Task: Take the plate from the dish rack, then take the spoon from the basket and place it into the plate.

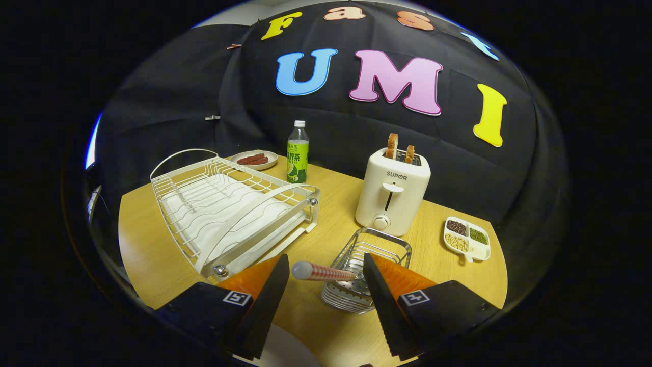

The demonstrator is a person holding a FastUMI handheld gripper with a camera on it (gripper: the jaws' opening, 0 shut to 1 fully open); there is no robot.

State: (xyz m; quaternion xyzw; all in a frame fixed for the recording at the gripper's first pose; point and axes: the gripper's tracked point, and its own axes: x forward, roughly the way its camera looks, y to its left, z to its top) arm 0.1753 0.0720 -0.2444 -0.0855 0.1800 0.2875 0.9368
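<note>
The gripper (326,285) hung over the near part of the table (153,265) with its fingers spread wide and nothing between them but air. The rack (229,209), left of the fingers, stood empty, and a pale curved edge low between the fingers looked like the plate (285,351), already down on the table near the camera. So the step in hand was, by my judgement, fetching the spoon.

The spoon (323,271) stood in the basket (367,275) just ahead of the fingers, its checked handle leaning out to the left and ending in a pale rounded tip. That handle lay roughly level between the two fingers, nearer the left one, touching neither.

To do it well, the gripper should move forward and a little left so the handle sits centred in the gap, then close on the checked stretch rather than the rounded tip, which could slip. The right finger sat close over the basket's rim, so the closing stroke should clear the wire. Lifting along the handle's lean would free the bowl without dragging the basket.

Farther off stood a toaster (392,191), a bottle (297,153) and a tray (467,238).
</note>
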